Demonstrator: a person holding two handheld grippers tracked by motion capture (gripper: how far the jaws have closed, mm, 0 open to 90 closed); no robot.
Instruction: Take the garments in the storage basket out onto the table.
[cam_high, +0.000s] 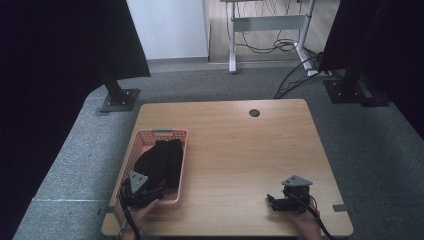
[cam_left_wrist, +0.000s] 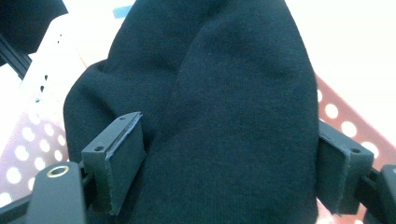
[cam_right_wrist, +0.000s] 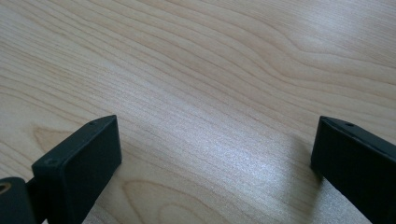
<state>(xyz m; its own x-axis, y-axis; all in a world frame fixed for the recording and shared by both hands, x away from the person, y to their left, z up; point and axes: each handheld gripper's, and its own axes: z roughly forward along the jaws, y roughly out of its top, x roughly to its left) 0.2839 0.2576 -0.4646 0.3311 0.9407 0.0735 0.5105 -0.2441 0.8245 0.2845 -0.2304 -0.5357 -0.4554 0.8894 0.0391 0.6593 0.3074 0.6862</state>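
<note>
One black cloth (cam_high: 159, 161) lay in one pink basket (cam_high: 161, 134). The left gripper (cam_left_wrist: 224, 163) had its jaws spread around that cloth, a closeness seen from its own camera. The right gripper (cam_high: 289, 200) rested wide open on the table (cam_high: 240, 145).

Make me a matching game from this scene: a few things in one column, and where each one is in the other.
Things:
1. black cloth
2. pink basket
3. right gripper
4. left gripper

Places:
A. open over bare wood, near the table's front right
B. around a fold of the cloth
C. heaped in the basket
D. on the table's left side

Pairs: 1-C, 2-D, 3-A, 4-B
</note>
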